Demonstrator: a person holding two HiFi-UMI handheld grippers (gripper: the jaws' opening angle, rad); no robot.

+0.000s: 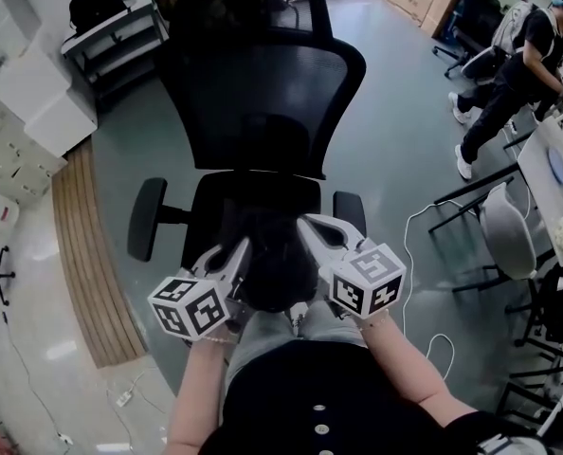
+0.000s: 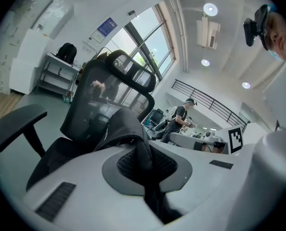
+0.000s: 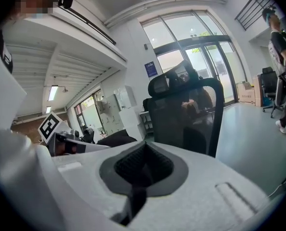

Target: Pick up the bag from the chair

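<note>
Left gripper, right gripper clamp bag (jaws pinching fabric) at chair.

No readable text, blue wall notice too small to read

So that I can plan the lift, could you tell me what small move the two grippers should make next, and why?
Probably raise both grippers together, drawing the bag toward the person. The left gripper and right gripper are each shut on its black fabric, and it hangs between them over the chair seat. Whether its bottom clears the seat cannot be told.
</note>
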